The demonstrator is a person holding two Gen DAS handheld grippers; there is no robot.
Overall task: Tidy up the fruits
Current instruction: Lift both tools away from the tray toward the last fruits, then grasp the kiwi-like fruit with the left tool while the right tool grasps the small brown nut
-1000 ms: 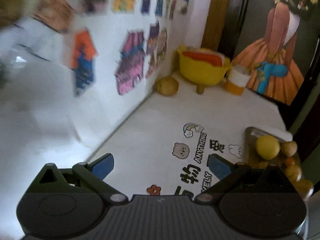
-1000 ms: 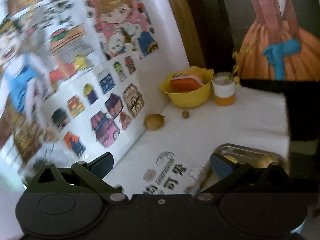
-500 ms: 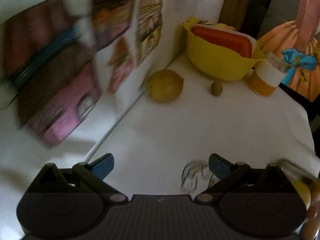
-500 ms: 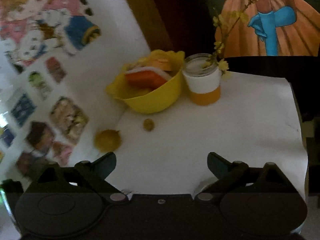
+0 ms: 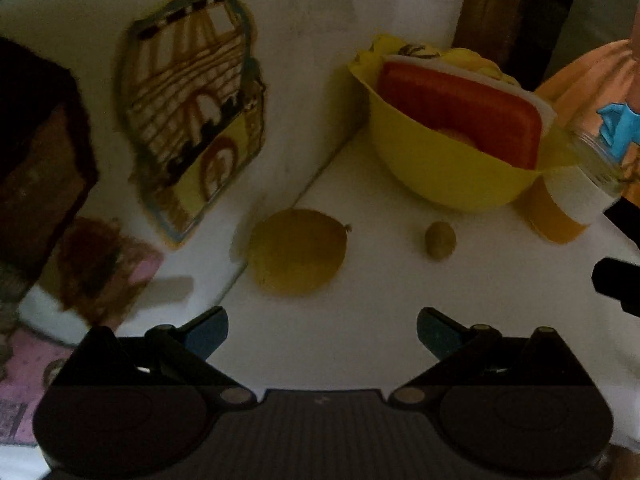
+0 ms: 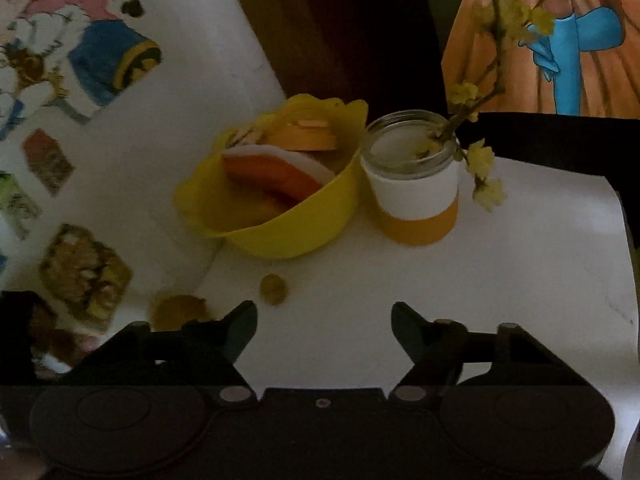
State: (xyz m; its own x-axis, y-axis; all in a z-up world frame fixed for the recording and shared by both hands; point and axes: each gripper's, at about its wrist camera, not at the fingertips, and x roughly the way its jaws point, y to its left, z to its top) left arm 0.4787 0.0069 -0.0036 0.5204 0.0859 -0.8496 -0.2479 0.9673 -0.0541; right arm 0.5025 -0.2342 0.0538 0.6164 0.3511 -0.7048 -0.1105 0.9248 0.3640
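Both our left tongs (image 5: 322, 330) and right tongs (image 6: 324, 326) gape empty; the round lemon (image 5: 298, 256) beside the wall could roll away if nudged off-centre.

Both tool cameras look down and forward over the white tabletop (image 5: 360, 340) toward the stickered wall corner, the left one nearer, and both share the yellow bowl (image 5: 452, 176), jar (image 6: 416, 192) and two loose fruits.

Bare tabletop (image 5: 320, 344) ahead; wall (image 5: 312, 80) left; yellow bowl (image 5: 448, 176), jar (image 5: 568, 208) behind
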